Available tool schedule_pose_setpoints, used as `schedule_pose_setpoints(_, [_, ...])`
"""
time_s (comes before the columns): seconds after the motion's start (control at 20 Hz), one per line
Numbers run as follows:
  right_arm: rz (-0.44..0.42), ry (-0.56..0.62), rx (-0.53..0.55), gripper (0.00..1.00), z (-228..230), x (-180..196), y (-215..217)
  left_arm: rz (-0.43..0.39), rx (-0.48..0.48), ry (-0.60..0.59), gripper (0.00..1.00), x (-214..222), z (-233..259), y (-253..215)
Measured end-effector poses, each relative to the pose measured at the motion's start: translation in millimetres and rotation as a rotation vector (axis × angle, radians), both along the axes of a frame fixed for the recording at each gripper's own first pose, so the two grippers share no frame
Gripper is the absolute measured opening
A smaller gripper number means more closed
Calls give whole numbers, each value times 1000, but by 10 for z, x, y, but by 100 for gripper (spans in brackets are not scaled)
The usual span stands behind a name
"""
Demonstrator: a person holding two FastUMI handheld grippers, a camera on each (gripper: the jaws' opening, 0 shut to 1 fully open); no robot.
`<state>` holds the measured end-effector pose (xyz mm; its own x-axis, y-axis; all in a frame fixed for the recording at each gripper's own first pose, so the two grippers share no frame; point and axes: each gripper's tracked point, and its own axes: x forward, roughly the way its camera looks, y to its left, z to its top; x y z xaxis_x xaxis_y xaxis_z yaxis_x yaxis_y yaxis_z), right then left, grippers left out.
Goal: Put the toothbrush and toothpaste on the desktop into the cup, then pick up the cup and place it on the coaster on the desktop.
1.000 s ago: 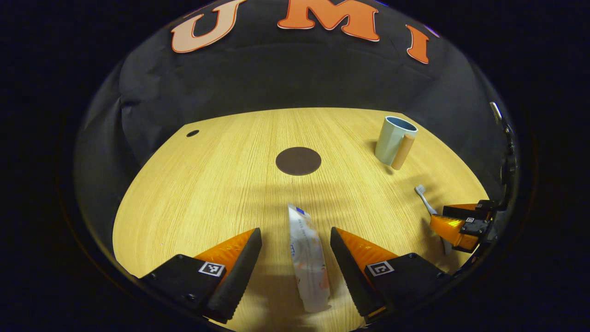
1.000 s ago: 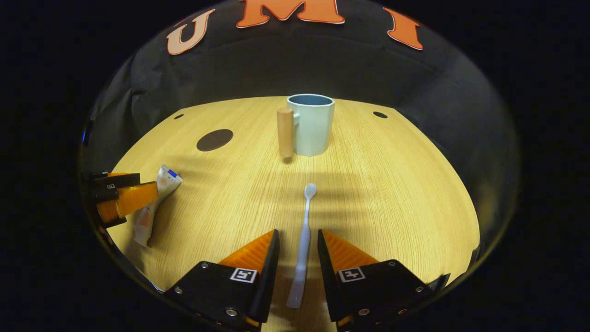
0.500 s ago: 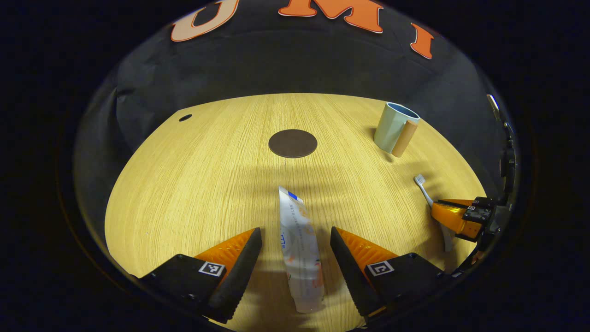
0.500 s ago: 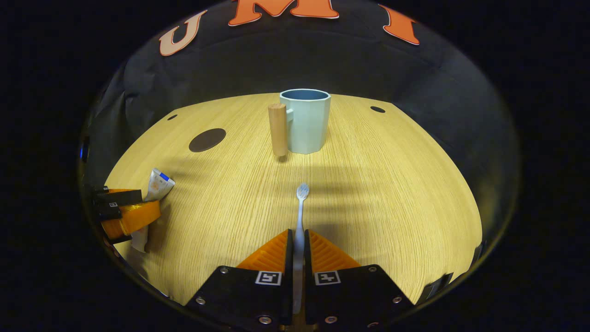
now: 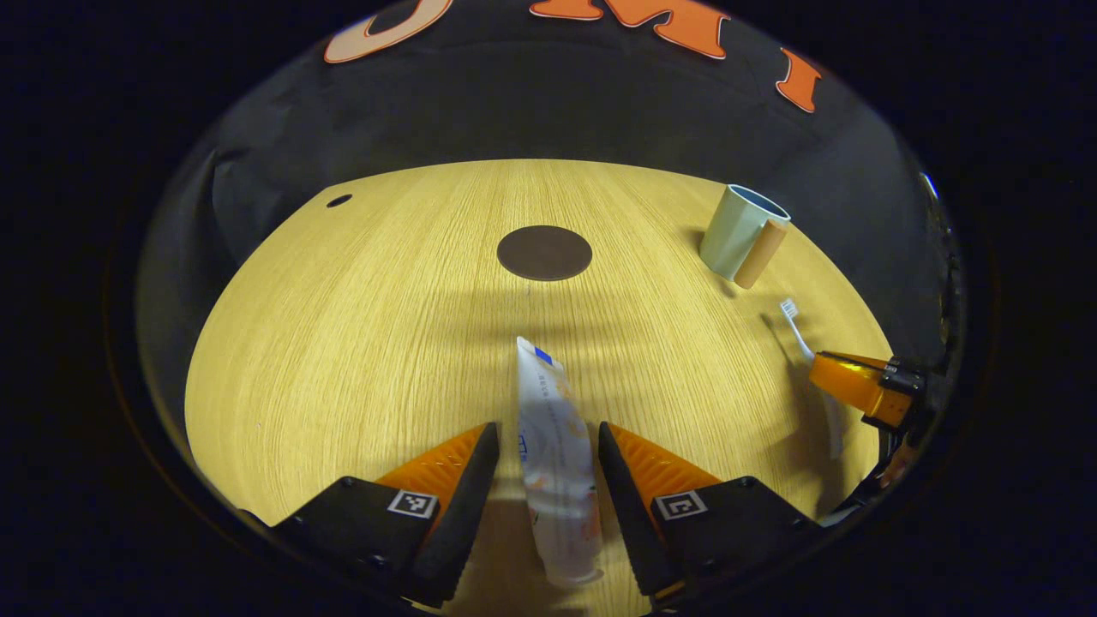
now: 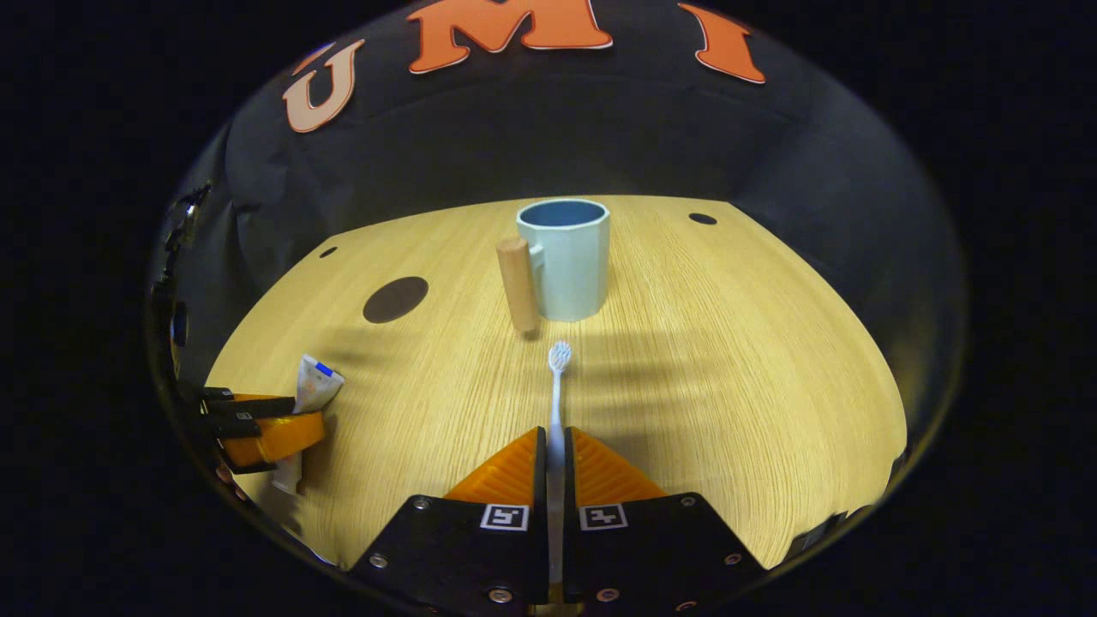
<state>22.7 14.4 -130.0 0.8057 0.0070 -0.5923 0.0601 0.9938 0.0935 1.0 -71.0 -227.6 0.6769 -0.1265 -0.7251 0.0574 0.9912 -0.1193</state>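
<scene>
A white toothpaste tube [image 5: 553, 428] lies flat on the wooden table, between the fingers of my left gripper [image 5: 547, 426]. That gripper is open, with a narrow gap on each side of the tube. My right gripper [image 6: 555, 433] is shut on the handle of a white toothbrush [image 6: 557, 377], whose head points at the cup. The pale blue cup [image 6: 566, 266] with a wooden handle stands upright just beyond the brush head. The dark round coaster [image 5: 544, 253] lies flat mid-table, left of the cup [image 5: 737, 236]. The right gripper view shows the left gripper [image 6: 266, 424] and the tube [image 6: 315, 386] at far left.
The wooden table [image 6: 728, 360] has small dark holes near its far corners [image 5: 338, 200] [image 6: 702, 218]. Black cloth walls close in behind and on both sides. The right gripper [image 5: 848, 381] with the toothbrush [image 5: 797, 330] sits at the table's right edge in the left gripper view.
My right gripper shut on the toothbrush handle and rose a little. My left gripper's fingers narrowed around the toothpaste tube.
</scene>
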Motion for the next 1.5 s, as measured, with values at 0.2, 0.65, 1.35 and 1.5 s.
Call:
schedule_pose_setpoints(0.2, [37, -67, -22, 7, 187, 87, 31, 12, -6, 22, 58, -8, -9, -20])
schedule_pose_setpoints(0.65, [50, -200, -58, 7, 658, 239, 23, 45, -79, 40, 17, 0, 18, 33])
schedule_pose_setpoints(1.35, [104, -406, -100, 7, 1347, 660, 17, 36, -34, -28, 17, 106, 142, 69])
schedule_pose_setpoints(1.5, [109, -413, -85, 7, 1359, 791, -7, 29, -44, -63, 17, 143, 286, 42])
